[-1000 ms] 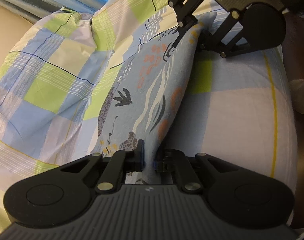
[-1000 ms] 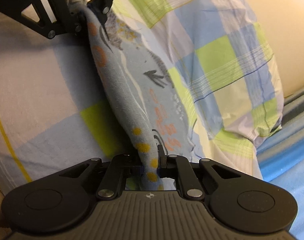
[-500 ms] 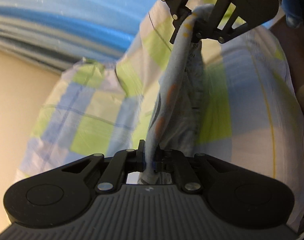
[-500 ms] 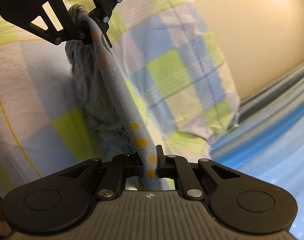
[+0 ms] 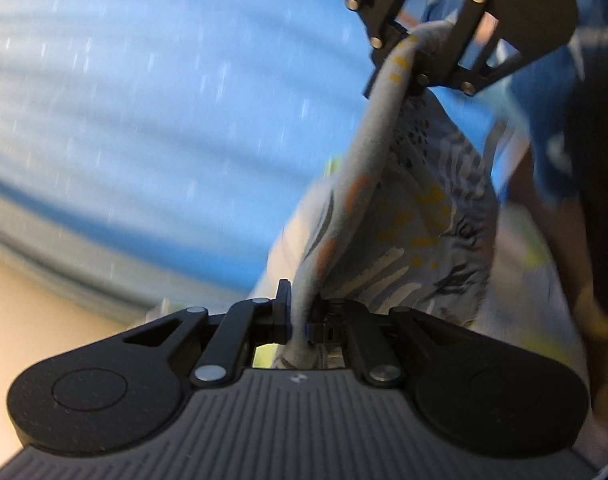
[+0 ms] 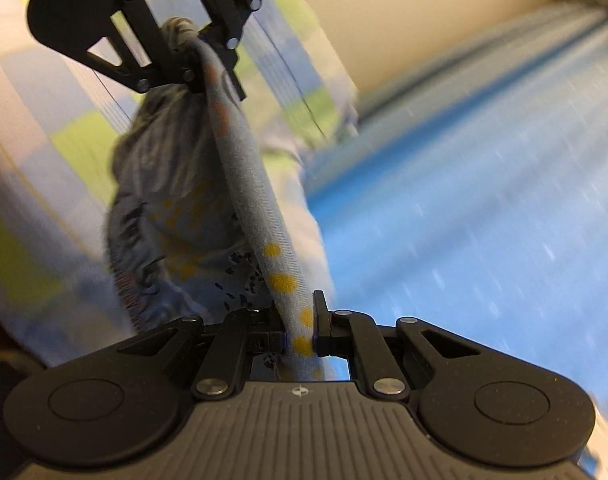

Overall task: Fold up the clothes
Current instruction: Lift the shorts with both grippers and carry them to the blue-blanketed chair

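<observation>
**userA:** Both grippers are pinched on one edge of the garment [image 5: 408,216]. Near end at 6 o'clock sits in the left gripper [image 5: 300,320], far end at 1 o'clock in the right gripper [image 5: 408,52]. So it's up in the air above the checked bedsheet [image 6: 76,136], rest of it hanging loose. No finished fold showing, so it fits mid-fold or a shake-out.

**userB:** Agreed. Looks like soft light-blue knit, with orange and yellow dots, black squiggles, bunched below the taut edge. Blue surface [image 6: 484,208] beyond is just blur.

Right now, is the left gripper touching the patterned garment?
Touching. The left wrist view shows the left gripper shut on the patterned garment's edge.
</observation>
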`<state>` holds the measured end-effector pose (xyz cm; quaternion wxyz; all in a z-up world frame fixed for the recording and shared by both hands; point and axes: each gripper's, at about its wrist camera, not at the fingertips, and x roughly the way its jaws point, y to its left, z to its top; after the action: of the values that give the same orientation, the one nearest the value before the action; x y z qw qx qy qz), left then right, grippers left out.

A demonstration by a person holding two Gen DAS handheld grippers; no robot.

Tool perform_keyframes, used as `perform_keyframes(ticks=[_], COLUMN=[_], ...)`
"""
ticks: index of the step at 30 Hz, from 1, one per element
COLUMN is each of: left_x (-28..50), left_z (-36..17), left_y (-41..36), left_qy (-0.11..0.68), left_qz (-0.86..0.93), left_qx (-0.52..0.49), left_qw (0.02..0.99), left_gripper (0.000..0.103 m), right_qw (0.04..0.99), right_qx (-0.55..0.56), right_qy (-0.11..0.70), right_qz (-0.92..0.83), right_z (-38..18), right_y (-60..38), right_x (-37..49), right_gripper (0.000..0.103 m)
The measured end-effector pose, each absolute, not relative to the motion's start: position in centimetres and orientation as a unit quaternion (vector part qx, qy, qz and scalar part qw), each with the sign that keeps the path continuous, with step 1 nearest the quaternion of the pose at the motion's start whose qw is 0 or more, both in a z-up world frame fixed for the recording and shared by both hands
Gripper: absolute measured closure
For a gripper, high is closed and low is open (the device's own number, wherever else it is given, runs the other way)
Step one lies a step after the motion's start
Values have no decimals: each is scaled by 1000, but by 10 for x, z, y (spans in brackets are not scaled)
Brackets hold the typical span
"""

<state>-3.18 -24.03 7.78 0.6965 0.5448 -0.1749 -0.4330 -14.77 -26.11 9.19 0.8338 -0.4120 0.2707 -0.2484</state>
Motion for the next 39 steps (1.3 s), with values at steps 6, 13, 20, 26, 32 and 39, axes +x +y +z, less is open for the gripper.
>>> perform_keyframes(ticks=[6, 13, 20, 26, 32, 39], left_x=[-94, -157, -209, -216, -219, -214], left_z=[107, 104, 104, 103, -30, -46], left_y=[-295, -384, -475, -507, -491, -478], left_qy=[-243, -271, -318, -329, -256, -252], left_qz=[-539, -634, -643, -655, -682, -679], left_qx=[486, 450, 428, 402, 513, 510], left_qw=[643, 568, 550, 549, 454, 463], left_gripper=[97, 97, 97, 97, 97, 87], right_qw=[796, 754, 720, 724, 727, 724], right_qx=[-371, -322, -315, -288, -260, -258], right_qy=[319, 373, 407, 438, 468, 474], right_qz=[-357, -434, -465, -448, -430, -430], right_z=[120, 113, 92, 42, -7, -27], right_y=[-296, -357, -419, -426, -434, -429], right_x=[-235, -313, -351, -365, -379, -396], right_gripper=[94, 94, 94, 93, 94, 82])
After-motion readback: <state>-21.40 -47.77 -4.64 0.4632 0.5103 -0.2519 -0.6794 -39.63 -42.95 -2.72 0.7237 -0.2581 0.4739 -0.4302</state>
